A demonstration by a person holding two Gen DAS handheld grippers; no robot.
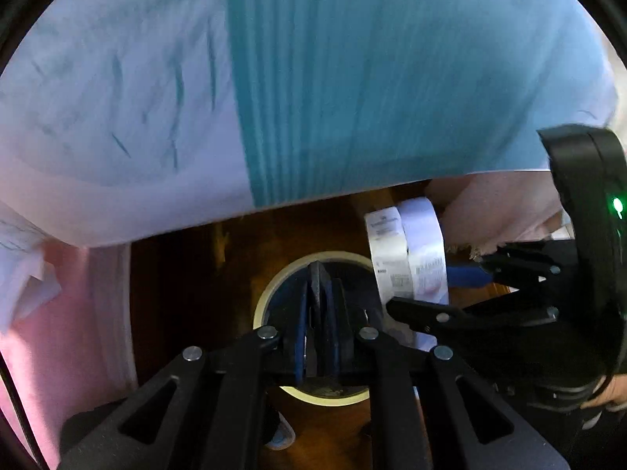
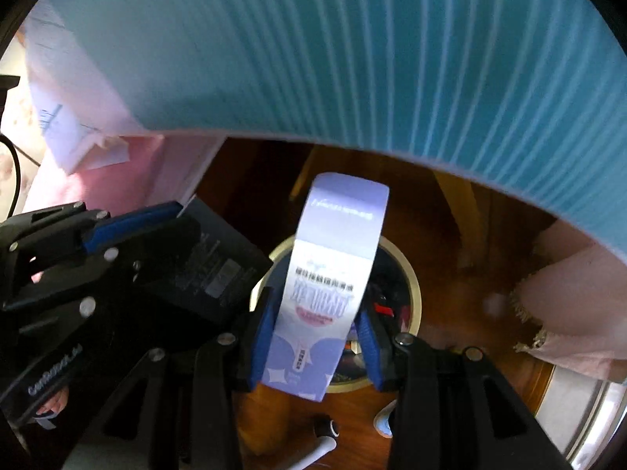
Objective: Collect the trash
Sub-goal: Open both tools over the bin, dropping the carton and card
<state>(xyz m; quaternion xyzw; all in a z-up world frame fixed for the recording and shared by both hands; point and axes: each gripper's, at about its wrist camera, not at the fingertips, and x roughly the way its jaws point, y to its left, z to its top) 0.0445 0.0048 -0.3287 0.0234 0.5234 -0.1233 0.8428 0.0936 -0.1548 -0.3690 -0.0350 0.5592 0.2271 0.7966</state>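
Holding: I'm gripping a purple-and-white carton [image 2: 329, 305] in the right gripper [image 2: 315, 337], blue pads [image 2: 261, 337] pressing both its sides.
Carton position: it's hanging upright over the round bin [image 2: 411, 286], top end pointing away from the camera; in the left view the carton [image 1: 407, 258] is showing just right of the bin opening.
Left gripper: I'm clamping the left gripper [image 1: 319, 313] on a flat black box [image 2: 219, 258]; in the left wrist view the fingers are standing nearly together with a dark edge between them.
Black box position: it's sitting just left of the carton, above the bin's left rim, label side facing the right camera.
Bin: cream-rimmed bin [image 1: 274, 286] is standing on the brown wooden floor [image 1: 219, 266], directly under both grippers; contents too dark to tell.
Overhead: a teal-striped sheet [image 2: 352, 58] is covering the upper part of both views, blurred.
Sides: pink fabric [image 1: 58, 333] is hanging at left, a pale fringed cloth [image 2: 568, 313] at right.
Floor extras: white papers [image 2: 70, 125] are lying far left in the right view.
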